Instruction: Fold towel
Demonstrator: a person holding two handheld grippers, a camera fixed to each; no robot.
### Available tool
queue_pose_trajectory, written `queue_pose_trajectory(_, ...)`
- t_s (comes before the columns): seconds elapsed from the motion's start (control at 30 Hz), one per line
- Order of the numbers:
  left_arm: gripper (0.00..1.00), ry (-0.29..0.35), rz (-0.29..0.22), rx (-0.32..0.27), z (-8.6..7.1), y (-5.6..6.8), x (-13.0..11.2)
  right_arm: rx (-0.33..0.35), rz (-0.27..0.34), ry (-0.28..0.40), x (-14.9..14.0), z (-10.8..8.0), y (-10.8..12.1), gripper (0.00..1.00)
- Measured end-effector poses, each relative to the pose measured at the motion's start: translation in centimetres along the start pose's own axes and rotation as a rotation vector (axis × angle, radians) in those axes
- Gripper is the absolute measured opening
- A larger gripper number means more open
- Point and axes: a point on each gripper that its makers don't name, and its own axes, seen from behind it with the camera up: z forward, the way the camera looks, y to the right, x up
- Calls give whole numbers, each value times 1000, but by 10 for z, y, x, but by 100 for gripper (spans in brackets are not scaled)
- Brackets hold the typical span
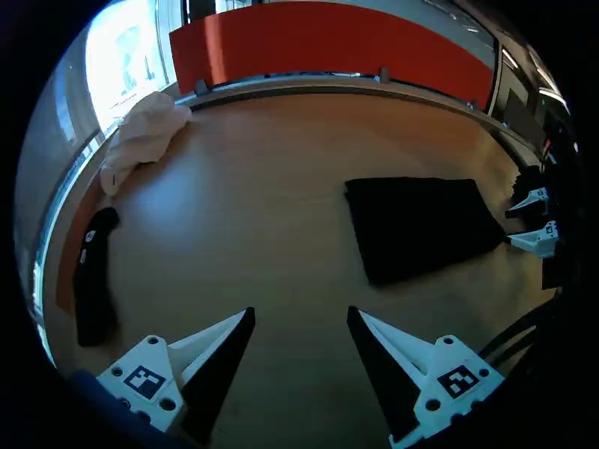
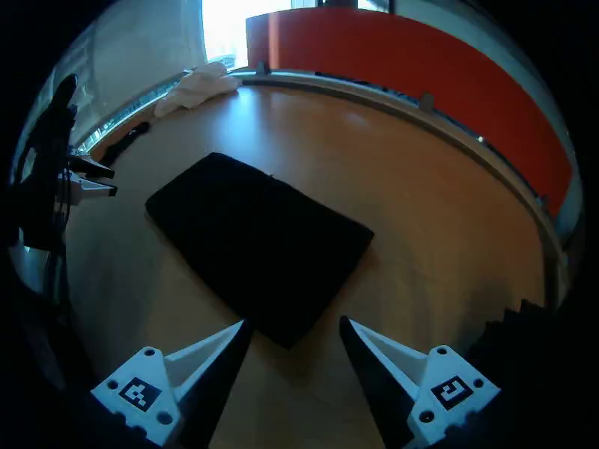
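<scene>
A black towel point(image 2: 258, 241) lies folded flat in a rectangle on the wooden table point(image 2: 419, 194). My right gripper point(image 2: 293, 329) hovers open just off its near corner, with nothing between the fingers. From the left gripper view the same towel point(image 1: 423, 224) lies to the right of centre, and the right gripper point(image 1: 530, 221) shows at its right edge. My left gripper point(image 1: 301, 318) is open over bare wood, well to the left of the towel, holding nothing. It appears far off at the left side of the right gripper view point(image 2: 96, 179).
A crumpled white cloth point(image 1: 142, 135) sits at the table's far left corner by the window. A dark cloth point(image 1: 93, 277) lies along the left edge. An orange partition point(image 1: 329, 41) stands behind the table's raised rim. Bare wood surrounds the towel.
</scene>
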Motion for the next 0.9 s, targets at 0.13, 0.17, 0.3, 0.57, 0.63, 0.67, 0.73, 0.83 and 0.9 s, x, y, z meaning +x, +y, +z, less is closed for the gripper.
queue_pose_trajectory(0.13, 91, 1, -14, 4, -6, -2, -5, 13, -23, -14, -3, 1, -1, 82)
queue_pose_trajectory(0.17, 91, 1, -16, 5, -7, -2, -6, 15, -29, -18, -4, 2, -1, 80)
queue_pose_trajectory(0.3, 91, -1, -24, 10, -11, -5, -11, 29, -53, -38, -9, 4, -3, 72)
queue_pose_trajectory(0.57, 91, -1, -33, 18, -15, -9, -16, 53, -80, -91, -20, 11, -4, 33)
queue_pose_trajectory(0.63, 91, 0, -36, 21, -16, -10, -17, 54, -82, -93, -21, 12, -3, 25)
queue_pose_trajectory(0.67, 91, 0, -37, 21, -17, -11, -17, 52, -83, -93, -20, 12, -2, 21)
queue_pose_trajectory(0.73, 91, 1, -39, 23, -17, -11, -17, 50, -85, -92, -20, 12, -1, 15)
queue_pose_trajectory(0.83, 91, 2, -41, 24, -17, -12, -17, 51, -87, -90, -20, 10, -1, 10)
queue_pose_trajectory(0.9, 91, 1, -40, 24, -17, -12, -17, 50, -90, -90, -20, 9, -1, 8)
